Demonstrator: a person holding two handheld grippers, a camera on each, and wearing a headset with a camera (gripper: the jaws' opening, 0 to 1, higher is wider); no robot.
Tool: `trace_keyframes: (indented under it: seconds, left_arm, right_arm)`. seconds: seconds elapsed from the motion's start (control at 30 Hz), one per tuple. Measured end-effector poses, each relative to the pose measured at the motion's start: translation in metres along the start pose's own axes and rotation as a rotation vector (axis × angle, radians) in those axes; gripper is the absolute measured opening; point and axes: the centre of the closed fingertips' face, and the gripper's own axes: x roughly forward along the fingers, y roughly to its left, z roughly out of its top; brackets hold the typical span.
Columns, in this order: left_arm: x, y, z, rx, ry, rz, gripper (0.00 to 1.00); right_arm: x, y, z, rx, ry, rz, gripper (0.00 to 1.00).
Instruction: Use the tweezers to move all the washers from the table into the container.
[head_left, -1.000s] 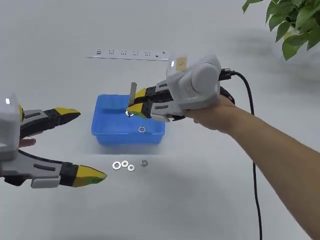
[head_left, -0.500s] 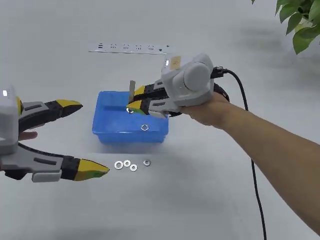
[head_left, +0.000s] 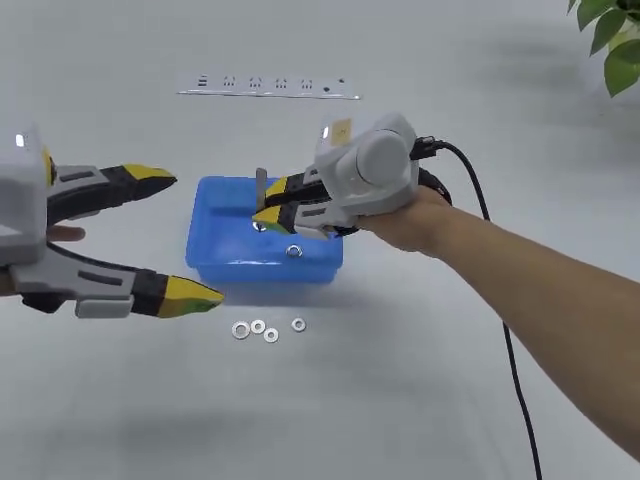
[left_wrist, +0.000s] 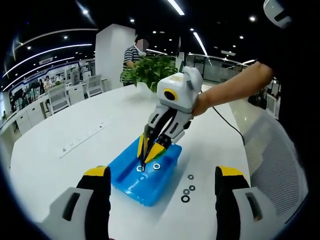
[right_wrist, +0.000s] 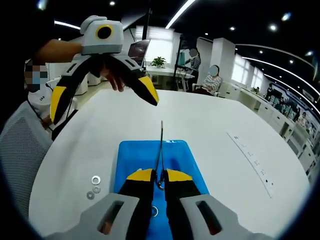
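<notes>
4 washers (head_left: 258, 327) lie in a small cluster on the white table (head_left: 400, 400), at the lower centre of the head view, just below the near wall of the blue container (head_left: 230, 262). 2 more washers rest on the floor of the container. In the left gripper view they sit side by side near the middle of the frame, 1 of them right at the lower end of the tweezers (head_left: 262, 183).

The right gripper (head_left: 265, 203) is in the centre of the head view, with a hand (head_left: 415, 225) wrapped around its body. Its jaws are drawn together on the tweezers, a thin metal strip pinched between the yellow tips. The tweezers stand nearly upright over the container, their upper end poking above the jaws and their lower end down between the blue walls. I cannot tell whether they grip the washer there or merely touch it.

The left gripper (head_left: 178, 236) hangs at the left edge of the head view. Its jaws are spread wide with nothing between them, and its lower tip is near the container's left corner but apart from it.

A power strip (head_left: 268, 87) lies along the top of the frame, well beyond the container. A black cable (head_left: 478, 195) trails from the right gripper toward the lower right. Green leaves (head_left: 618, 45) hang in the upper right corner.
</notes>
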Motion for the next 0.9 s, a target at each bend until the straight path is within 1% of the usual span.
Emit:
trace_keyframes:
  seconds: [0.17,0.23,0.47,0.57,0.63,0.7,0.83,0.9]
  left_arm:
    - [0.005,0.007,0.002,0.012,0.008,-0.004,0.84]
    - [0.007,0.011,0.003,0.027,0.012,-0.002,0.80]
    - [0.016,0.024,0.014,0.056,0.004,0.008,0.67]
    - [0.020,0.025,0.016,0.075,0.013,0.004,0.60]
    - [0.023,0.026,0.016,0.081,0.014,0.004,0.57]
    - [0.025,0.027,0.015,0.083,0.018,0.000,0.54]
    - [0.033,0.028,0.012,0.103,0.038,-0.006,0.47]
    - [0.037,0.028,0.012,0.113,0.041,-0.014,0.42]
  right_arm:
    - [0.003,0.002,-0.005,-0.001,0.011,0.013,0.09]
    - [0.004,0.002,-0.006,-0.003,0.014,0.016,0.09]
    - [0.009,0.003,-0.011,-0.004,0.025,0.027,0.09]
    - [0.010,0.004,-0.013,-0.004,0.027,0.029,0.09]
    - [0.012,0.004,-0.014,-0.007,0.030,0.031,0.09]
    - [0.012,0.005,-0.013,-0.003,0.020,0.033,0.09]
    - [0.012,0.004,-0.013,0.003,0.015,0.031,0.09]
    - [0.011,0.004,-0.014,0.006,0.012,0.030,0.09]
